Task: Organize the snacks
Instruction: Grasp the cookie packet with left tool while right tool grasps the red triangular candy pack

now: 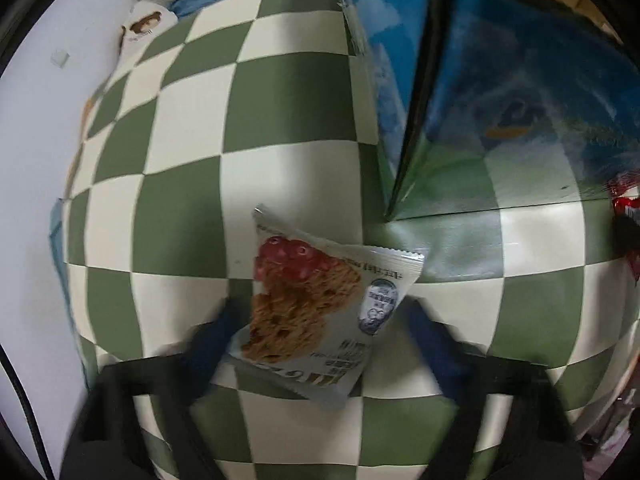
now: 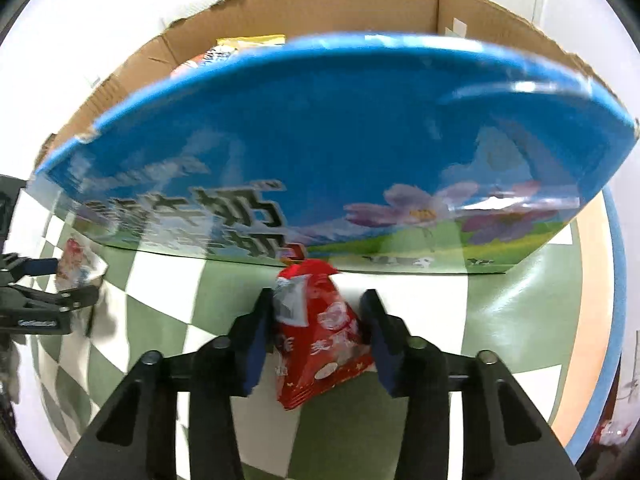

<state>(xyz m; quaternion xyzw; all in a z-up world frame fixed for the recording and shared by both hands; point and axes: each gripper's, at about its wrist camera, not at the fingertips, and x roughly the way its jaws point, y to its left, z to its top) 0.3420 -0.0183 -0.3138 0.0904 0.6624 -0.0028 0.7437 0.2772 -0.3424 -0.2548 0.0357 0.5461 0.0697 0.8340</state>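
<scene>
Left wrist view has us looking almost straight down on the green-and-white checkered mat [image 1: 280,92], with our left gripper [image 1: 320,320] pointed at the floor and its two blue-padded fingers [image 1: 208,336] on either side of a pale grey snack packet [image 1: 316,304] printed with a berry-topped cake. The packet lies slantwise between the jaws, its lower corner below the left pad and its crimped top edge reaching past the right one; the blur keeps us from telling whether the pads truly press on it, so we cannot tell if it is gripped. Beyond the fingertips, up and to the right, stands a blue carton [image 1: 500,112] printed with sky and grass, its corner edge turned toward us. From the right wrist view our right gripper [image 2: 316,344] is tilted steeply downward, and its jaws are clenched on a red snack bag [image 2: 320,332]: both blue pads sit against the bag's sides, and the bag's twisted top pokes forward beyond the fingertips until it meets the foot of the blue carton [image 2: 320,140]. Behind that carton rises an open cardboard box [image 2: 360,8] with a few packets showing inside. Far out to the left of these jaws we see our left gripper [image 2: 60,284] with the pale packet [image 2: 78,264] at its tips.
</scene>
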